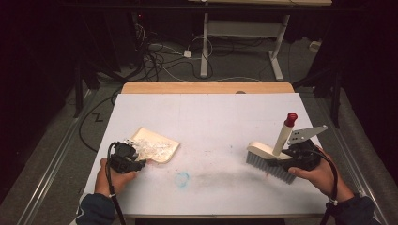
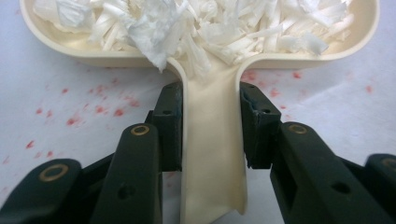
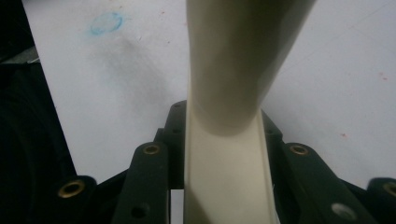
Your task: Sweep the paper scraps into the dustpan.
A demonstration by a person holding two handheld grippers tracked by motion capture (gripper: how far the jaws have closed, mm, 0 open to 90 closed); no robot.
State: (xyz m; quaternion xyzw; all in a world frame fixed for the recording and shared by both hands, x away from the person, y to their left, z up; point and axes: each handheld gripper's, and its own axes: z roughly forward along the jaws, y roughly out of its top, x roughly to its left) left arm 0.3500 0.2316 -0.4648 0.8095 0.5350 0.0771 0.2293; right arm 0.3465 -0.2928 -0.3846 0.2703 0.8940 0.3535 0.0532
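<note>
A cream dustpan point(image 1: 157, 149) lies on the white tabletop point(image 1: 211, 117) at the left, holding a heap of shredded white paper point(image 1: 151, 148). My left gripper point(image 1: 126, 157) is shut on the dustpan's handle point(image 2: 212, 154); both black pads press its sides, and the paper shreds point(image 2: 196, 23) pile up just beyond. At the right, a cream hand brush point(image 1: 272, 157) with grey bristles and a red-tipped handle rests bristles-down on the table. My right gripper point(image 1: 300, 157) is shut on the brush's handle point(image 3: 229, 154), which rises between the jaws.
A faint blue ring mark point(image 1: 182, 178) and a grey smudge lie on the table between the two tools. Small red specks point(image 2: 93, 109) dot the surface near the dustpan. Behind the table stand a wooden edge point(image 1: 206, 87), cables and white desk legs point(image 1: 205, 47).
</note>
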